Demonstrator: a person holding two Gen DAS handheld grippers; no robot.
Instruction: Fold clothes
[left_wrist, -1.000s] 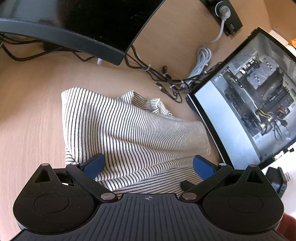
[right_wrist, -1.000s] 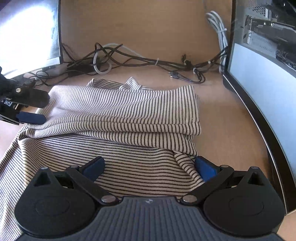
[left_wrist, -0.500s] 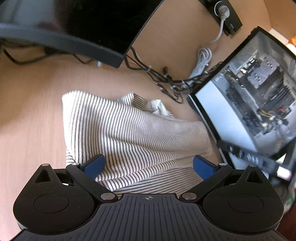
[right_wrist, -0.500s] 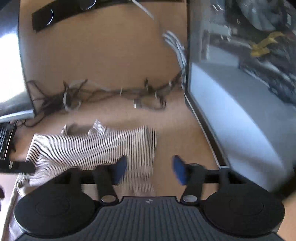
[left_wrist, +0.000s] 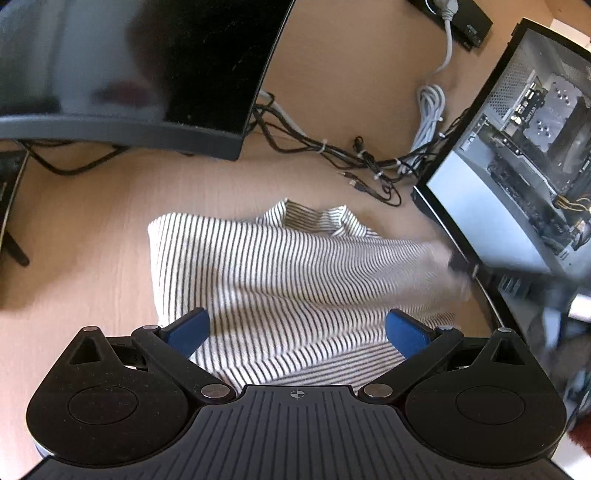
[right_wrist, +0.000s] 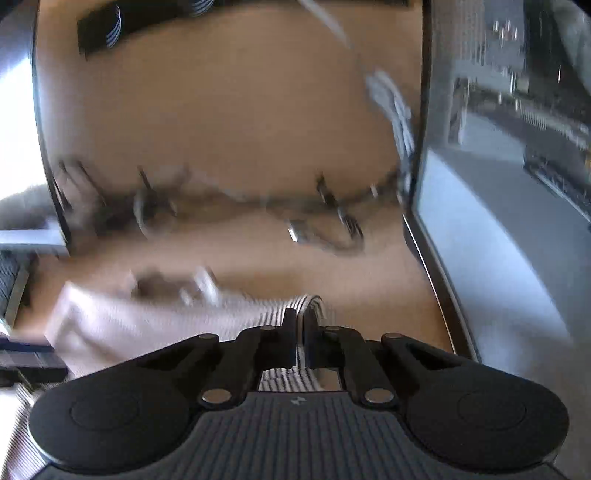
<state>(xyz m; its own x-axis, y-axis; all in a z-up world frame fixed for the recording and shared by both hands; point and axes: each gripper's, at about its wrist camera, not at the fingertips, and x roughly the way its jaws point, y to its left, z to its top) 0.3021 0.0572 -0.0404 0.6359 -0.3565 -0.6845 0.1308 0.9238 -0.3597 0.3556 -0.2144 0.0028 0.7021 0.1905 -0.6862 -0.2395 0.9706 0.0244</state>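
A black-and-white striped garment (left_wrist: 288, 273) lies partly folded on the wooden desk (left_wrist: 92, 229). My left gripper (left_wrist: 295, 332) is open just above its near part, blue pads apart on either side, holding nothing. My right gripper (right_wrist: 301, 328) is shut on a fold of the striped garment (right_wrist: 310, 306) at its right edge. It also shows blurred at the garment's right corner in the left wrist view (left_wrist: 461, 266). The right wrist view is motion-blurred.
A dark curved monitor (left_wrist: 129, 74) stands at the back left. An open computer case (left_wrist: 517, 155) stands at the right, close to the garment's right edge. A tangle of cables (left_wrist: 351, 158) lies behind the garment. A keyboard edge (right_wrist: 11, 284) shows at the left.
My right gripper lifted away from the cloth, closed its fingers and now pinches the garment's right edge. The left gripper pulled back a little and stayed open.
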